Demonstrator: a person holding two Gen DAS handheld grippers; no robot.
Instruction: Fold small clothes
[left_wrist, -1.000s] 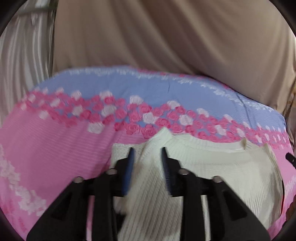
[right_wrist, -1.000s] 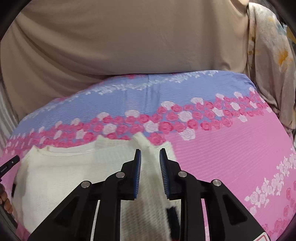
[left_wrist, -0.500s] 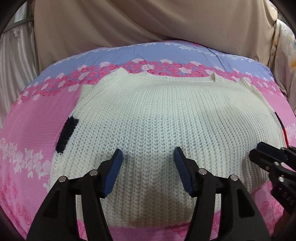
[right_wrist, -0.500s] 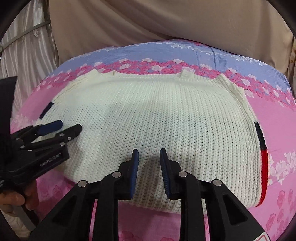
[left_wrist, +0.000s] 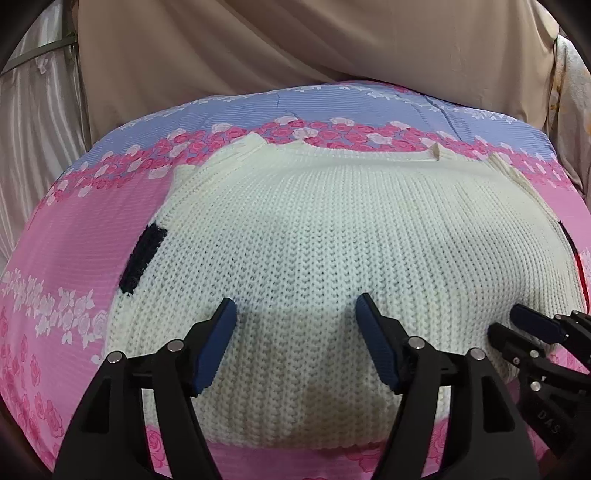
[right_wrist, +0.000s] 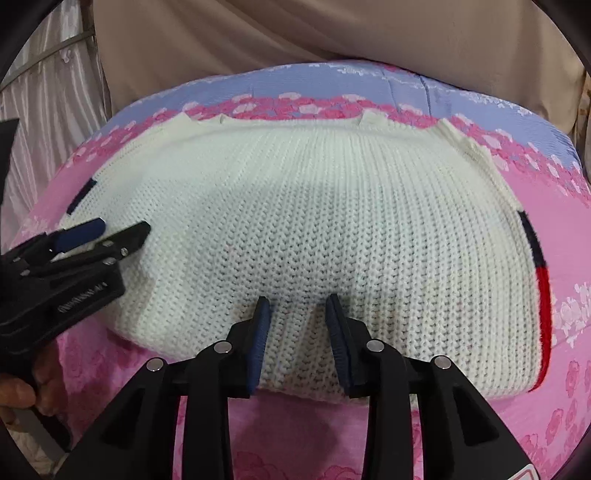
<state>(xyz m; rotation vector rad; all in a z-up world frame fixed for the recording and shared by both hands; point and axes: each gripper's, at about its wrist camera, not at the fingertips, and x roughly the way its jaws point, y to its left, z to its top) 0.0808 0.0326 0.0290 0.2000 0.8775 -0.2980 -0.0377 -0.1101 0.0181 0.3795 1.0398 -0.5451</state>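
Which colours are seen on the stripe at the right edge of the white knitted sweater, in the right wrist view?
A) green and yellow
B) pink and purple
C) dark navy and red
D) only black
C: in the right wrist view, the stripe on the right edge of the white sweater is dark navy in its upper part and red below it.

"DAS" embossed on right hand-held gripper (left_wrist: 517, 325) body, remaining lettering illegible
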